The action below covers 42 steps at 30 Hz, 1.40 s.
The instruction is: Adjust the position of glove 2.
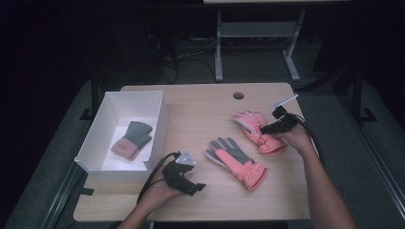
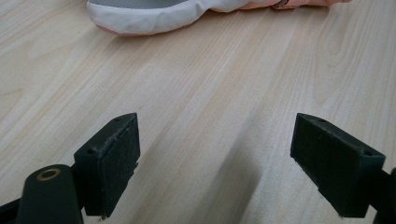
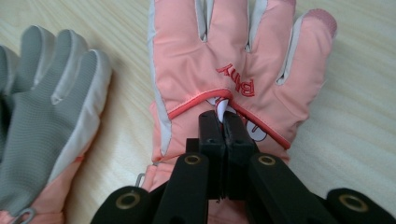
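Observation:
Two pink ski gloves lie on the wooden table (image 1: 200, 114). The right one (image 1: 258, 131) lies back up; in the right gripper view this pink glove (image 3: 233, 56) has a pinch of its fabric caught between the jaws of my right gripper (image 3: 225, 116), which is shut on it. My right gripper (image 1: 267, 129) sits over that glove in the high view. The other glove (image 1: 236, 162) lies palm up with a grey palm. My left gripper (image 1: 196, 187) rests low on the table to that glove's left, jaws wide open and bare, as the left gripper (image 2: 215, 163) view confirms.
A white open box (image 1: 107, 109) stands at the table's left and holds a grey and pink knitted glove (image 1: 133, 139). A cable hole (image 1: 238, 95) lies near the table's far edge. Beyond the table stand a desk frame and cables on the floor.

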Available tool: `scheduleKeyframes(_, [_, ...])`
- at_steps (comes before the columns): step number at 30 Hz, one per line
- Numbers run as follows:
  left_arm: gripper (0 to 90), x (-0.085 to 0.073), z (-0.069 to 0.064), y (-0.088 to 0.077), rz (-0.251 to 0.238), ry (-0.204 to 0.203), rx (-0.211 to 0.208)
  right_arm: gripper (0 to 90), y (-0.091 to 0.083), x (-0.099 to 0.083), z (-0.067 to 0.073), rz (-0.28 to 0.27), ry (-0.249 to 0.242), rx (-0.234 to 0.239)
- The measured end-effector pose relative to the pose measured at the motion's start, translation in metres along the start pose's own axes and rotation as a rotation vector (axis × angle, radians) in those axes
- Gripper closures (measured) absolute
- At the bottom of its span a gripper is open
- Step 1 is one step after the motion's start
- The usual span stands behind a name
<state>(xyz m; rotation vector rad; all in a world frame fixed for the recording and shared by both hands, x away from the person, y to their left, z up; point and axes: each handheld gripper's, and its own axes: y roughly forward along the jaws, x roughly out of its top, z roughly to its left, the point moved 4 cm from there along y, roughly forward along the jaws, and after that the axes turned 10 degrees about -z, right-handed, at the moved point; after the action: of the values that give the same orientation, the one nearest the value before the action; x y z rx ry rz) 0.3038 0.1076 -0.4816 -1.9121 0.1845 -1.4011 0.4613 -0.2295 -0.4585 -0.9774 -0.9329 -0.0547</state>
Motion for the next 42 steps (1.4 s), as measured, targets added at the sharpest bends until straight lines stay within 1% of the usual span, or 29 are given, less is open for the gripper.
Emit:
scheduleKeyframes(1, [15.4, 0.000, 0.000, 0.000, 0.001, 0.002, 0.000, 88.6, -0.002, 0.002, 0.001, -0.013, -0.005, 0.003])
scheduleKeyframes(2, [15.3, -0.001, 0.000, 0.000, 0.002, 0.003, -0.001, 88.5, -0.006, 0.003, 0.003, -0.020, 0.000, 0.007])
scheduleKeyframes(4, [15.3, 0.000, -0.001, 0.000, -0.004, 0.000, -0.007, 88.5, -0.012, 0.006, 0.006, -0.033, -0.007, 0.001])
scheduleKeyframes(6, [15.3, 0.001, -0.002, 0.000, -0.018, -0.009, -0.010, 88.5, -0.020, 0.010, 0.010, -0.039, -0.008, 0.002])
scheduleKeyframes(9, [15.3, 0.001, -0.002, 0.001, -0.017, -0.009, -0.015, 88.5, -0.031, 0.013, 0.016, -0.042, -0.014, 0.006])
scheduleKeyframes(10, [15.3, 0.001, -0.002, 0.001, -0.016, -0.008, -0.015, 88.4, -0.034, 0.015, 0.019, -0.045, -0.011, 0.006])
scheduleKeyframes(12, [15.3, 0.001, -0.003, 0.001, -0.018, -0.011, -0.019, 88.4, -0.041, 0.017, 0.024, -0.053, -0.019, 0.013])
scheduleKeyframes(13, [15.3, 0.001, -0.002, 0.000, -0.015, -0.003, -0.021, 88.4, -0.044, 0.018, 0.027, -0.053, -0.021, 0.014])
scheduleKeyframes(14, [15.2, 0.001, -0.003, 0.000, -0.021, -0.009, -0.018, 88.4, -0.046, 0.019, 0.031, -0.052, -0.024, 0.016])
scheduleKeyframes(18, [15.3, 0.000, -0.003, 0.000, -0.012, -0.001, -0.023, 88.3, -0.054, 0.020, 0.045, -0.056, -0.044, 0.039])
scheduleKeyframes(21, [15.2, 0.001, -0.003, -0.001, -0.023, -0.006, -0.016, 88.3, -0.059, 0.020, 0.056, -0.066, -0.048, 0.054])
scheduleKeyframes(23, [15.2, 0.002, -0.002, -0.001, -0.035, -0.006, -0.009, 88.3, -0.061, 0.019, 0.063, -0.069, -0.051, 0.067])
scheduleKeyframes(24, [15.2, 0.002, -0.002, -0.001, -0.033, 0.001, -0.010, 88.3, -0.062, 0.019, 0.067, -0.067, -0.053, 0.075])
scheduleKeyframes(25, [15.2, 0.002, -0.002, -0.001, -0.031, 0.001, -0.010, 88.3, -0.062, 0.019, 0.071, -0.069, -0.060, 0.080])
scheduleKeyframes(26, [15.2, 0.002, -0.002, -0.001, -0.033, -0.009, -0.010, 88.3, -0.062, 0.019, 0.075, -0.070, -0.064, 0.089])
scheduleKeyframes(27, [15.2, 0.003, -0.002, -0.001, -0.035, 0.004, -0.007, 88.3, -0.063, 0.018, 0.080, -0.072, -0.066, 0.097])
scheduleKeyframes(29, [15.2, 0.003, -0.002, -0.002, -0.035, 0.008, -0.006, 88.3, -0.063, 0.018, 0.089, -0.070, -0.074, 0.118])
scheduleKeyframes(31, [15.2, 0.002, -0.002, -0.002, -0.034, 0.008, -0.006, 88.3, -0.062, 0.017, 0.097, -0.068, -0.094, 0.131])
scheduleKeyframes(33, [15.2, 0.002, -0.002, -0.002, -0.042, 0.000, -0.003, 88.3, -0.060, 0.016, 0.104, -0.062, -0.094, 0.145])
scheduleKeyframes(38, [15.2, 0.003, -0.001, -0.003, -0.042, 0.000, -0.001, 88.3, -0.052, 0.012, 0.118, -0.038, -0.108, 0.176])
scheduleKeyframes(41, [15.2, 0.003, -0.001, -0.003, -0.046, -0.002, 0.000, 88.2, -0.048, 0.010, 0.124, -0.023, -0.112, 0.189])
scheduleKeyframes(42, [15.2, 0.003, -0.001, -0.003, -0.043, 0.001, 0.001, 88.3, -0.047, 0.009, 0.125, -0.023, -0.120, 0.192])
